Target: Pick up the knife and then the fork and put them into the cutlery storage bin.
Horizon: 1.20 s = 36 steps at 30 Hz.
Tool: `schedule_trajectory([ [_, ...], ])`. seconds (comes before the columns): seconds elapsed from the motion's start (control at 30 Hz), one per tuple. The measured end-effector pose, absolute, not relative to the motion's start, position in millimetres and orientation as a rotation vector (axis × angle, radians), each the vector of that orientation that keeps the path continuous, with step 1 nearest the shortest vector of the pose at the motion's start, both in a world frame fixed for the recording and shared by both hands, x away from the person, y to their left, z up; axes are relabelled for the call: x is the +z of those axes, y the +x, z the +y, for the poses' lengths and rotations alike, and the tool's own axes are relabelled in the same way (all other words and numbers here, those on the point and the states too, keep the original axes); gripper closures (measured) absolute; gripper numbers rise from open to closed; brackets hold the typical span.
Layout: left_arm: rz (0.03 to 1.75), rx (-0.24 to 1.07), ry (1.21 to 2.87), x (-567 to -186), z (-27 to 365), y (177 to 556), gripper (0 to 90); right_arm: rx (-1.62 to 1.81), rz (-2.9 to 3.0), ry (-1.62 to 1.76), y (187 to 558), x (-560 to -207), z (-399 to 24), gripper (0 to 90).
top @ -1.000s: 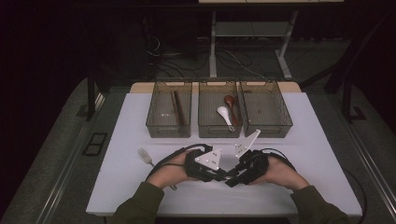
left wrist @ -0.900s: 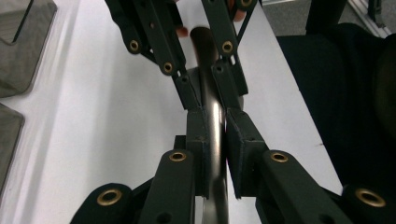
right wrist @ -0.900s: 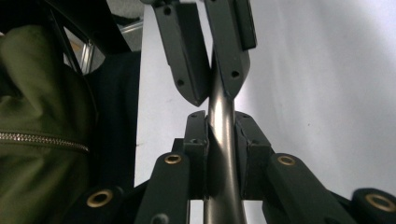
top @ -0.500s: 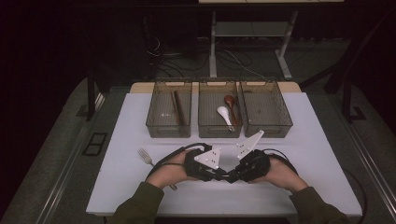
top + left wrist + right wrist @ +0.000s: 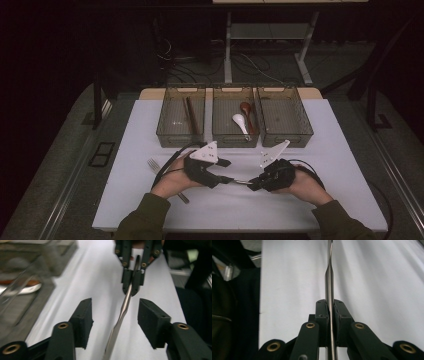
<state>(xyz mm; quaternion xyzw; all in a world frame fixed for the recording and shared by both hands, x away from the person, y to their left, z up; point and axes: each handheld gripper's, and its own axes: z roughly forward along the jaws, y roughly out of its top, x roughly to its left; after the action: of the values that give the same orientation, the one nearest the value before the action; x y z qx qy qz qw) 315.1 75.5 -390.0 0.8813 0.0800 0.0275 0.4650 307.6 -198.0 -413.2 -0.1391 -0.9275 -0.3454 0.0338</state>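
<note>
Step in hand: handover of a slim metal utensil point(image 5: 241, 182) from left gripper point(image 5: 226, 171) to right gripper point(image 5: 253, 184), low over the worktop point(image 5: 325, 145) at about 6 o'clock of the middle bin point(image 5: 235, 137).
Utensil: held level between the two grippers, handle point(image 5: 329, 277) running straight out from the right one; clear of the worktop as far as can be judged.
Right fingers: clamped tight on the handle – pads point(image 5: 322, 312) pressed flat on both sides of it.
Left fingers: spread apart, just been opening; handle point(image 5: 122, 312) passing through the gap, touched by neither pad point(image 5: 86, 320).
Doing it well: back the left gripper straight off along the handle, toward 9 o'clock, no sideways drift – a brush from a pad could twist the piece in the right grip. Keep the right hand steady until the left is clear. Then judge which bin suits: dark sticks point(image 5: 190, 114) in the left bin point(image 5: 181, 137), white spoon point(image 5: 240, 123) and brown spoon point(image 5: 246, 111) in the middle, right bin point(image 5: 285, 137) seemingly bare.
Also on the worktop: a fork point(image 5: 154, 164) at 9 o'clock of the left hand, partly under the wrist.
Hard to make out: working end of the held utensil, cut off or covered in every view – knife, fork or spoon not settled. Bins blurred in the left gripper view.
</note>
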Motion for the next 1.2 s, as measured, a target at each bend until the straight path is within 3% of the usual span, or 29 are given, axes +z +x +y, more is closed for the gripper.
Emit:
schedule_trajectory([
  [0.7,0.633,0.222,2.054,-420.6,150.5,277.3,2.1,-1.201,-2.85,-0.727,313.4,-402.3,-228.4,83.3],
  [1.2,0.698,0.214,2.043,-432.2,164.7,268.7,0.0,-1.365,-2.828,-0.927,321.2,-378.4,-259.0,83.3],
])
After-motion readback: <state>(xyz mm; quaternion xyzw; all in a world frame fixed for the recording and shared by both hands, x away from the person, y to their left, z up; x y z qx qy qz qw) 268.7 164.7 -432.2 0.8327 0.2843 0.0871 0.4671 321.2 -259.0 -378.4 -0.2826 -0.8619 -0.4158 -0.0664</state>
